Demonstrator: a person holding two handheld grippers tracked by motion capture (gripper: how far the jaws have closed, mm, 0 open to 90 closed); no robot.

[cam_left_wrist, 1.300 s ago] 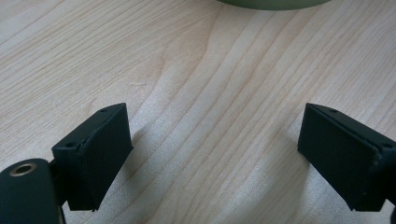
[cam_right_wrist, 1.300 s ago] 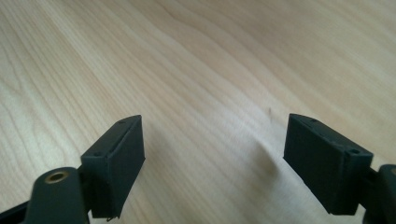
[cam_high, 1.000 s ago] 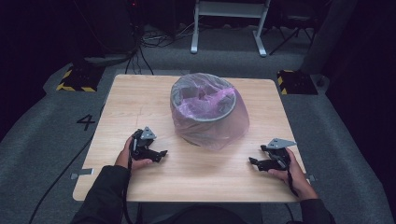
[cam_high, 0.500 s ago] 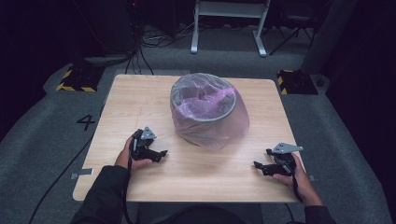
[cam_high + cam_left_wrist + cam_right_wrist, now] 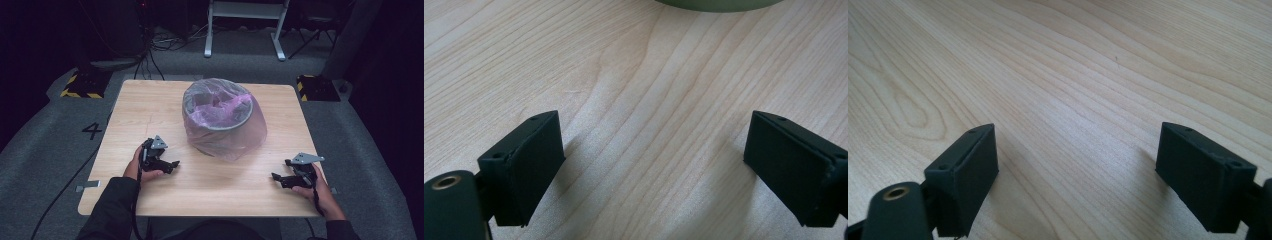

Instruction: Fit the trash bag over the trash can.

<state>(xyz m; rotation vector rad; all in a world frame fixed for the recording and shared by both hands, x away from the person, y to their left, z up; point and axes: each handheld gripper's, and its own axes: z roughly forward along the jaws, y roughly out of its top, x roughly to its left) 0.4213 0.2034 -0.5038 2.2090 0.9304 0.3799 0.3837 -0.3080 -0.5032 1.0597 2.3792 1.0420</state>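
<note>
A wooden desk [image 5: 150,115] carries a bin [image 5: 218,117] lined with a pinkish bag [image 5: 240,135]. The left tool [image 5: 172,164] and right tool [image 5: 276,178] rest on the wood near it, both spread wide and holding nothing.

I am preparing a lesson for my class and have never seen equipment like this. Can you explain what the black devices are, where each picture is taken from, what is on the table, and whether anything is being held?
No robot is here: a person holds a hand-held claw in each hand. The high view looks down from above the person's side of the wooden table. In it the left claw rests near the table's front left and the right claw near its front right. The other two pictures come from small cameras that ride on the claws and look along their black jaws. Both the left claw and the right claw stand open over bare wood and hold nothing. In the middle of the table stands a round grey bin lined with a thin see-through plastic bag that drapes over its rim and down its outside.
</note>
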